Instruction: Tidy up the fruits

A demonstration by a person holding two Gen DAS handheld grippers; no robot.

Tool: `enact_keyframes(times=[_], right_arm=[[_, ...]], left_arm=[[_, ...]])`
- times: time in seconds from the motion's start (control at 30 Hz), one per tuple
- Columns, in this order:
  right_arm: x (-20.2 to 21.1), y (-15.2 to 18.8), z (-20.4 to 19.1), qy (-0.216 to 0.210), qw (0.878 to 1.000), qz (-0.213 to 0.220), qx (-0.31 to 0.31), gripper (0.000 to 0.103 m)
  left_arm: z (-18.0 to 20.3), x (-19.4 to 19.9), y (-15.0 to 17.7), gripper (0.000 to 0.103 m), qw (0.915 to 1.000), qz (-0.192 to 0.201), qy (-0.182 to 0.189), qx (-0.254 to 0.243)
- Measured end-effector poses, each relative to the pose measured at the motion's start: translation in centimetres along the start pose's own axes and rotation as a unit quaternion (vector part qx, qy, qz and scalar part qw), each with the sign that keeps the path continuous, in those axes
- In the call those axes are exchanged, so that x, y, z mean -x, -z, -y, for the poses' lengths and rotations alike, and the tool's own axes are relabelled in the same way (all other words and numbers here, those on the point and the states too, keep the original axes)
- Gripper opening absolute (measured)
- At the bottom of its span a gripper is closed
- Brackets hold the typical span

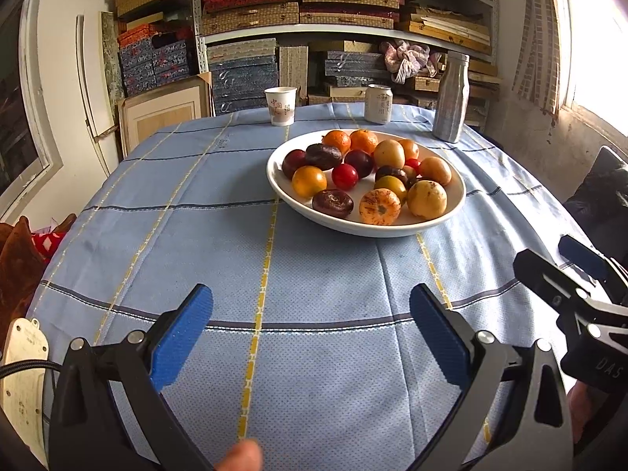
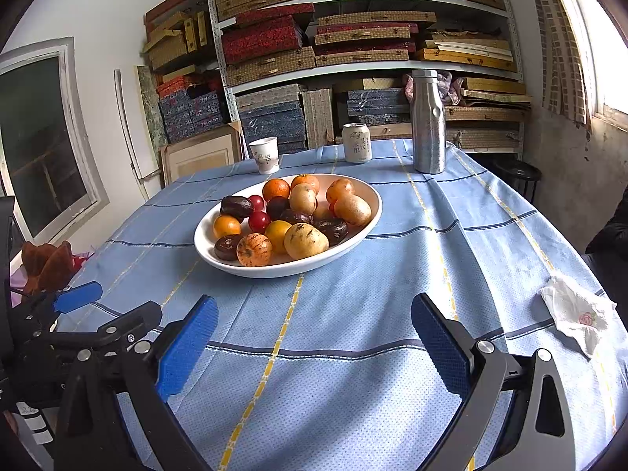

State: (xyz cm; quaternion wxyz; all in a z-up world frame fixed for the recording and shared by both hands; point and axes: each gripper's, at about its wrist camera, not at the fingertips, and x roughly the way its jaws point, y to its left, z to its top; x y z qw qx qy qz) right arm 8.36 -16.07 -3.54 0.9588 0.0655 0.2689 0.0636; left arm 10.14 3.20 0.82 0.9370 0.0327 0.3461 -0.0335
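No fruit is held: the left tool (image 1: 312,337) and right tool (image 2: 314,339) are spread; the bowl (image 2: 365,231) must be approached next.

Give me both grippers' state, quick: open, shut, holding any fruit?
Left gripper: open, holding nothing, above the tablecloth short of the fruit bowl.
Right gripper: open, holding nothing, also short of the bowl.

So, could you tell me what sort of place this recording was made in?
Probably a storeroom used as a workspace: metal shelving stacked with patterned boxes stands behind a table under a blue checked cloth, holding a plate of fruit.
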Motion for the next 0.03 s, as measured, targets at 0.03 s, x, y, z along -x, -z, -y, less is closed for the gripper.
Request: enact_keyframes(times=[0.03], right_arm=[[-0.01, 0.00, 0.01, 0.000, 1.000, 0.000, 0.000, 0.100]], left_arm=[[0.02, -0.02, 0.01, 0.098, 1.0000, -0.001, 0.000, -0.001]])
